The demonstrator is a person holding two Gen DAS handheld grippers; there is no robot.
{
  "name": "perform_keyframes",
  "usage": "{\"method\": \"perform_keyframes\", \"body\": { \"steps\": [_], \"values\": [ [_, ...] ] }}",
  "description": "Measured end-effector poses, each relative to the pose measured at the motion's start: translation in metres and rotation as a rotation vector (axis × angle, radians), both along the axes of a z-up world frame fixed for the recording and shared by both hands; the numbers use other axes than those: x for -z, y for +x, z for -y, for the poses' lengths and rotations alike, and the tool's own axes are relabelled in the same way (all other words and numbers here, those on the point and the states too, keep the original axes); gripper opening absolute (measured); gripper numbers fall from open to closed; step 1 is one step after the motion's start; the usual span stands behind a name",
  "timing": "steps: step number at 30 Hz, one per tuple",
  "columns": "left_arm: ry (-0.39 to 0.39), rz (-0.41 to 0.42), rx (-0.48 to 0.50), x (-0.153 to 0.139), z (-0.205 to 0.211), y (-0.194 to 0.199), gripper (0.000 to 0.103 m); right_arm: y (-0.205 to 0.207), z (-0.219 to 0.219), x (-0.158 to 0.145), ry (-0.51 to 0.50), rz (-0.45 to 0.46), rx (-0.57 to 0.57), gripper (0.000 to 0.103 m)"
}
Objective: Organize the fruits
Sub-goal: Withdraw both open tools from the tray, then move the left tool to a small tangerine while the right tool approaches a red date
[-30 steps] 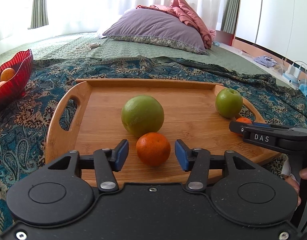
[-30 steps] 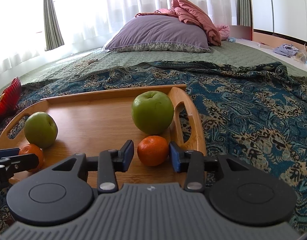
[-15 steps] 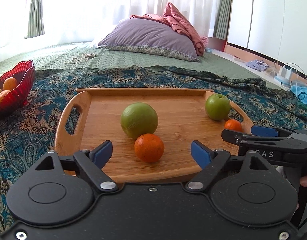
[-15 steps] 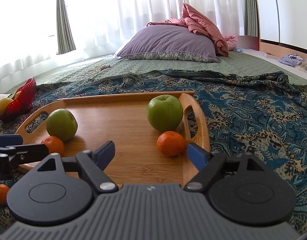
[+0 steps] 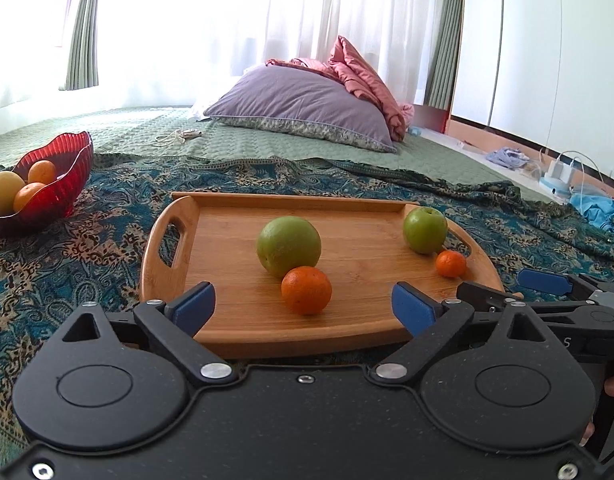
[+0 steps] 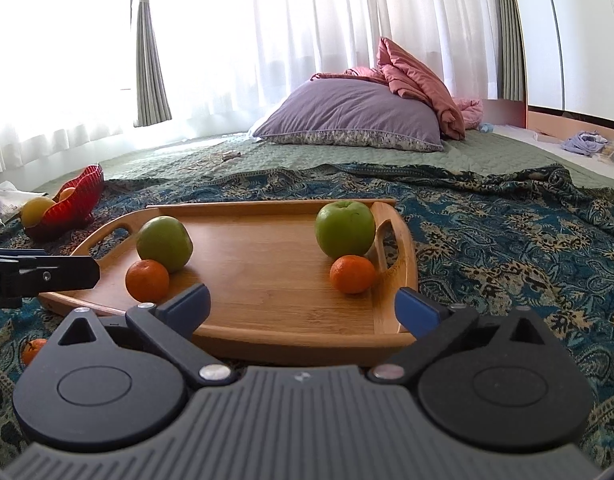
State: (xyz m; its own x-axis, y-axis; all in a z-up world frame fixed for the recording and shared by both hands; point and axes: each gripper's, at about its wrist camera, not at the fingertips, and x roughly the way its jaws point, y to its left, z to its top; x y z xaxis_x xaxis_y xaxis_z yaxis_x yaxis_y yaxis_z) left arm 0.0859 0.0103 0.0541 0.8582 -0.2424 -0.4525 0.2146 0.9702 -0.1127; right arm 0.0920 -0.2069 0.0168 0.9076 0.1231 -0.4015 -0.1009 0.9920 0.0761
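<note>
A wooden tray (image 5: 235, 280) (image 6: 275, 300) lies on the patterned bedspread. On it sit two green fruits (image 5: 288, 246) (image 5: 424, 229) and two oranges (image 5: 306, 290) (image 5: 451, 263). In the right wrist view the same green fruits (image 6: 164, 243) (image 6: 345, 228) and oranges (image 6: 147, 280) (image 6: 352, 274) show. My left gripper (image 5: 303, 307) is open and empty, just short of the tray's near edge. My right gripper (image 6: 303, 306) is open and empty, also at the near edge. A red bowl (image 5: 63, 188) (image 6: 73, 204) with several fruits stands to the left.
A small orange (image 6: 33, 350) lies on the bedspread left of the tray. A purple pillow (image 5: 303, 108) and pink blanket (image 5: 363, 76) lie at the back. Cables and clothes (image 5: 563, 168) are on the floor to the right.
Both grippers opened, each releasing an orange onto the tray, and both drew back from the tray and rose a little.
</note>
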Motion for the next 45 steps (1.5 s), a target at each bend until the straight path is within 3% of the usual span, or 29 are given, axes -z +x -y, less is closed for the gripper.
{"method": "perform_keyframes", "body": {
  "steps": [6, 12, 18, 28, 31, 33, 37, 45],
  "values": [
    [-0.014, 0.03, -0.024, 0.007, -0.008, -0.02, 0.101, -0.025, -0.005, 0.001, -0.006, 0.08, 0.018, 0.103],
    [0.018, 0.031, -0.037, 0.018, -0.012, -0.031, 0.102, -0.045, -0.01, 0.007, -0.017, 0.109, 0.019, 0.103],
    [0.055, 0.012, -0.029, 0.03, -0.013, -0.041, 0.102, -0.057, -0.01, 0.016, -0.024, 0.103, 0.027, 0.103],
    [0.047, -0.029, -0.062, 0.042, -0.023, -0.047, 0.099, -0.071, -0.017, 0.037, -0.077, 0.08, 0.033, 0.103],
    [0.05, -0.036, -0.086, 0.044, -0.025, -0.046, 0.085, -0.075, -0.022, 0.039, -0.113, 0.101, 0.031, 0.103],
    [0.065, -0.045, -0.107, 0.046, -0.025, -0.045, 0.07, -0.079, -0.024, 0.04, -0.132, 0.116, 0.025, 0.103],
    [0.065, -0.049, -0.113, 0.048, -0.026, -0.046, 0.059, -0.084, -0.028, 0.039, -0.136, 0.137, 0.011, 0.101],
    [0.073, -0.067, -0.12, 0.048, -0.022, -0.045, 0.042, -0.09, -0.035, 0.038, -0.139, 0.124, -0.013, 0.073]
  ]
}}
